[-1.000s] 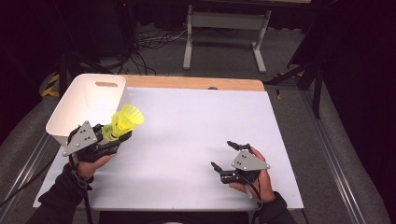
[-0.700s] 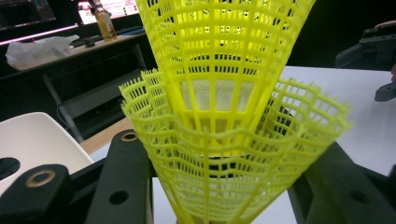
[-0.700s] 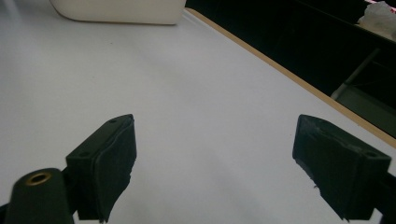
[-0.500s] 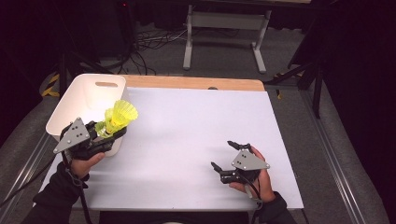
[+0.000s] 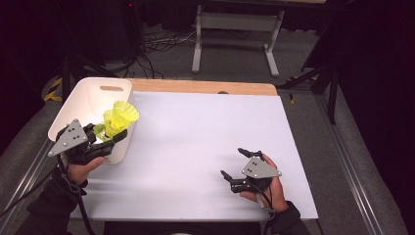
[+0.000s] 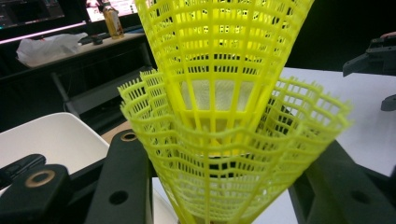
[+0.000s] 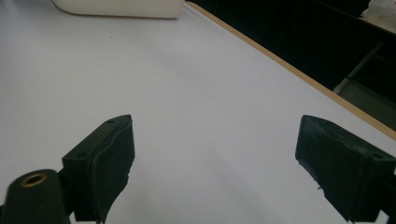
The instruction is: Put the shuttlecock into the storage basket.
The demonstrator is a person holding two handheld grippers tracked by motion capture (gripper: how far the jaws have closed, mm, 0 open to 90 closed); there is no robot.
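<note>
Item, nearest: right gripper (image 5: 234, 166), jaws wide apart and empty, resting low on the white table (image 5: 205, 142). Item, farther left: left gripper (image 5: 108, 136) clamped on two nested yellow plastic shuttlecocks (image 5: 116, 119), held tilted at the near rim of the white bin (image 5: 88, 98). Risk: the springy mesh skirts may slip from the pads, or the upper shuttlecock may slide free and drop outside the bin.

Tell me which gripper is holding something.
The left gripper: its jaws are closed on nested yellow shuttlecocks at the white bin's near rim. The right gripper is open above the white table.
</note>
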